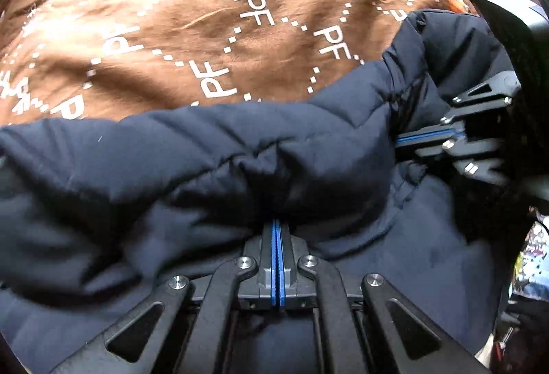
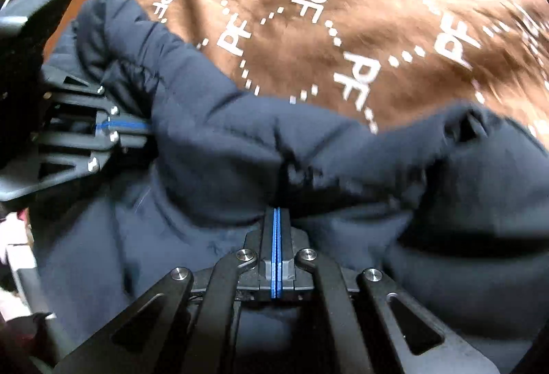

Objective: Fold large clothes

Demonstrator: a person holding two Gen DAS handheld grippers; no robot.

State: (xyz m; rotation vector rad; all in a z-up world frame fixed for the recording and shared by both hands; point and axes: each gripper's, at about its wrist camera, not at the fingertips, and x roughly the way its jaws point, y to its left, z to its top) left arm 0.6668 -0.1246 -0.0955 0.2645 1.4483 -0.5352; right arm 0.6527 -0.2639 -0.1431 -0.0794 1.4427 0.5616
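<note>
Two hand-held grippers, left [image 1: 277,223] and right [image 2: 276,211], clamped on navy padded jacket [image 1: 240,161] edge, side by side, brown blanket [image 1: 206,30] beyond.

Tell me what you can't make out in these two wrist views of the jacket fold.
- Left gripper fingertips: left wrist view, buried in the navy puffer jacket.
- Right gripper fingertips: right wrist view, hidden the same way.
- Jacket's overall shape, sleeves and zipper: both views, cut off by frame edges and bunched folds.
- Surface beneath the brown PF-print blanket: covered.
- Clutter at the right edge, left wrist view: blurred and cropped.
</note>
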